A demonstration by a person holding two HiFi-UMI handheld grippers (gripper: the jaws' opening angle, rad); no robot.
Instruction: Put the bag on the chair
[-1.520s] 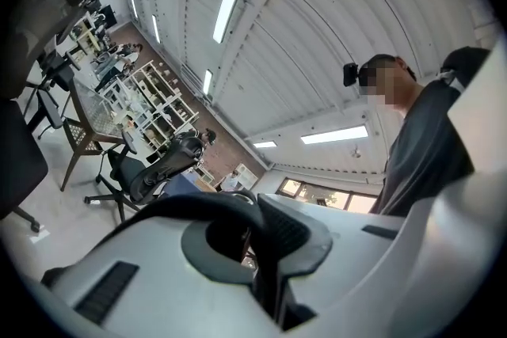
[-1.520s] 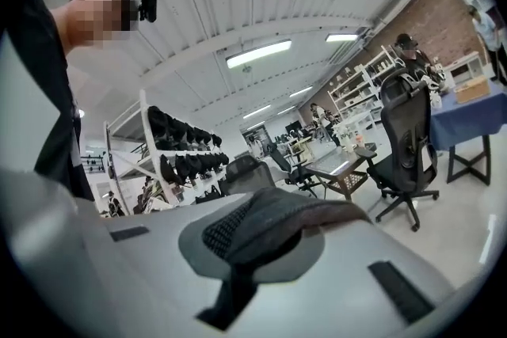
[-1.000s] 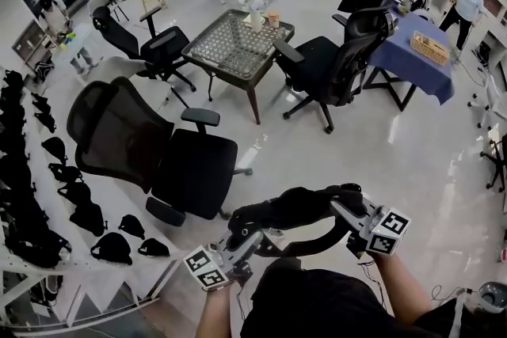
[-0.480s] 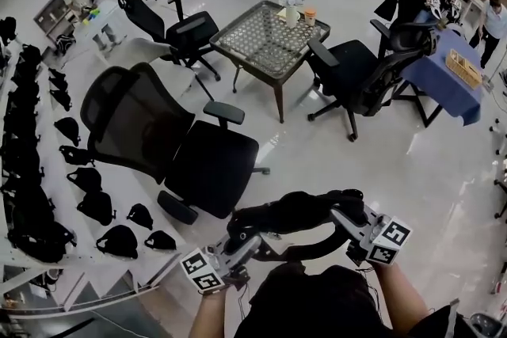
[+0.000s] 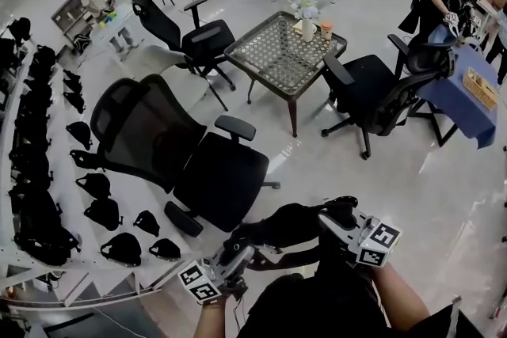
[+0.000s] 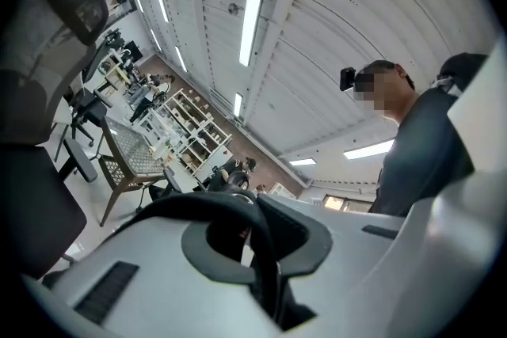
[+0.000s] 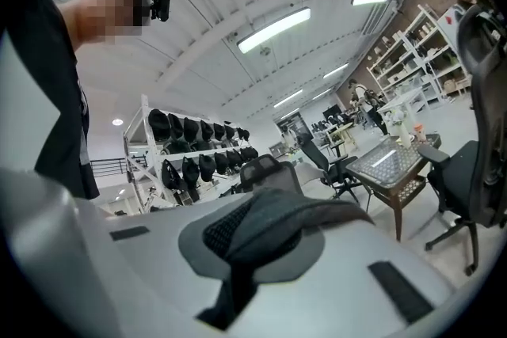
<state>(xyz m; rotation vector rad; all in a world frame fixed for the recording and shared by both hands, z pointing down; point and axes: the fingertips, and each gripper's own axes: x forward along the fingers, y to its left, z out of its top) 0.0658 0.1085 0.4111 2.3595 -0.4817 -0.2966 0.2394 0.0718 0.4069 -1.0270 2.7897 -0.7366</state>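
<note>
A black bag (image 5: 289, 224) hangs in front of the person, stretched between both grippers. My left gripper (image 5: 242, 245) is shut on a black strap (image 6: 257, 249) of the bag. My right gripper (image 5: 334, 214) is shut on the bag's grey-black mesh fabric (image 7: 265, 229). A black mesh office chair (image 5: 222, 180) stands just beyond the bag, to its upper left. The chair's seat is bare, its high back (image 5: 139, 131) faces left and one armrest (image 5: 235, 127) is on the far side. The bag is above the floor, close to the seat's near edge.
White shelves with several black bags (image 5: 36, 194) run along the left. A dark lattice-top table (image 5: 287, 51) with cups stands behind, with two more black chairs (image 5: 372, 95) (image 5: 186, 36) round it. At the far right, people stand by a blue-clothed table (image 5: 467, 103).
Both grippers keep their hold on the bag. In the head view the bag and grippers sit lower, and the chair and table have shifted right and nearer.
</note>
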